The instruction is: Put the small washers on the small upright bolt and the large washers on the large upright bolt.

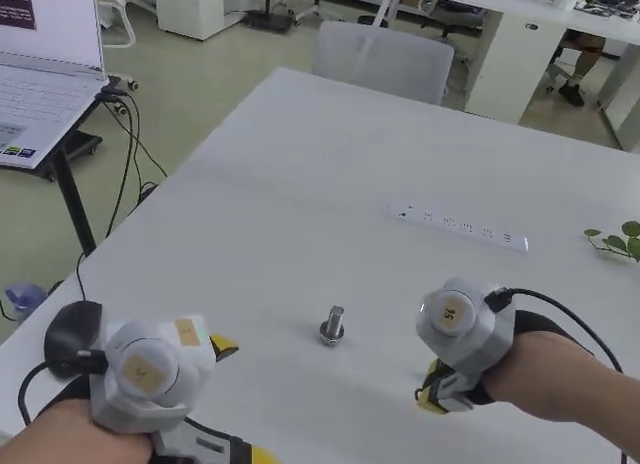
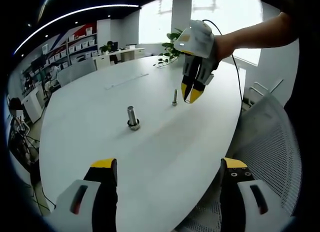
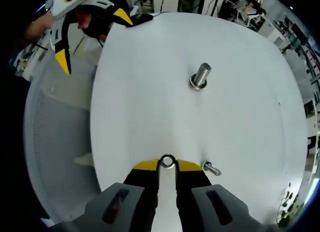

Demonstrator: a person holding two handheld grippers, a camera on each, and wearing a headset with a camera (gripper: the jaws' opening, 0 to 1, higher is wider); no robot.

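The large upright bolt [image 1: 332,324] stands on the white table [image 1: 300,184] between my two grippers, with a washer ring round its base. My right gripper [image 3: 167,164] is shut on a metal washer [image 3: 167,161], held just left of the small upright bolt [image 3: 211,168]. In the left gripper view the right gripper [image 2: 191,96] points down beside the small bolt [image 2: 174,97], and the large bolt [image 2: 132,117] stands nearer. My left gripper [image 2: 168,164] is open with nothing in it, at the table's near-left edge [image 1: 242,399]. The right gripper [image 1: 432,396] hides the small bolt in the head view.
A white power strip [image 1: 458,225] lies further back on the table. Plant leaves [image 1: 618,242] reach in at the right edge. A grey chair [image 1: 380,59] stands at the far side, and a laptop [image 1: 40,84] sits on a stand to the left.
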